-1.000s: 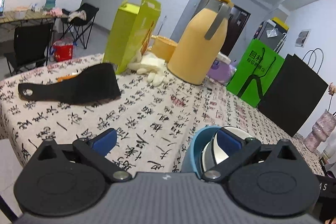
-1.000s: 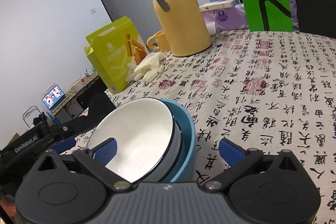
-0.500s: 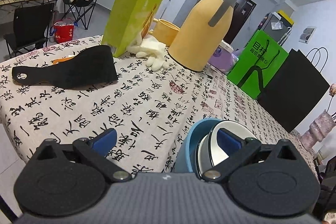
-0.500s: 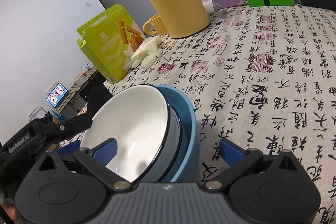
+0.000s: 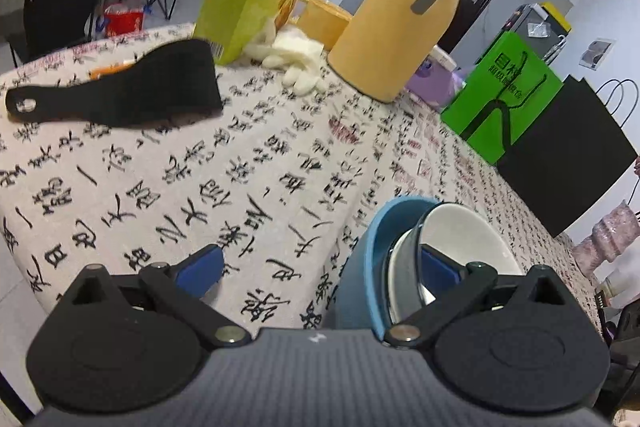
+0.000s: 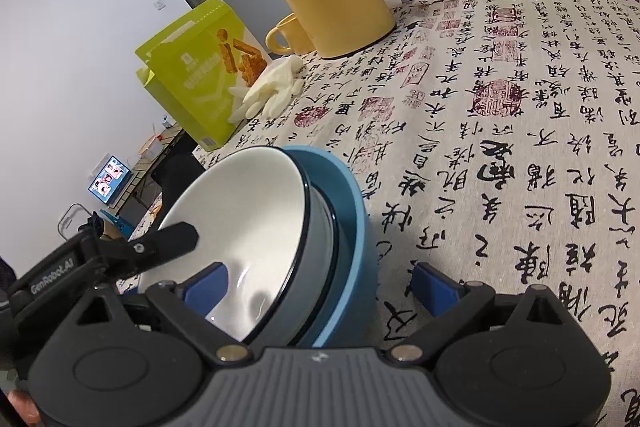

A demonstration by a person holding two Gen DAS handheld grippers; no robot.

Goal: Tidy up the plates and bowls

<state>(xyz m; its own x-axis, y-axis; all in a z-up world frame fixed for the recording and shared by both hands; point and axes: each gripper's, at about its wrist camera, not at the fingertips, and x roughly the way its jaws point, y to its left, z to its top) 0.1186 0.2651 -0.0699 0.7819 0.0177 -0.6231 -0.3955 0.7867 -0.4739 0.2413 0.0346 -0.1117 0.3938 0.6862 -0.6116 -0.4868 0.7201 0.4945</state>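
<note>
Straddling the nested white ceramic bowl [image 6: 240,211] and blue bowl [image 6: 344,227] rims, both grippers' fingers [image 5: 438,263] [image 6: 430,285] are held spread, unpinched.

Two hand-held tools sit low over the counter, both with blue-padded fingers spread wide apart. The left tool [image 5: 318,263] points forward and slightly right. The right tool [image 6: 320,285] points forward and left. In the right wrist view, the left tool's [image 6: 120,251] black finger reaches in from the left side.
</note>
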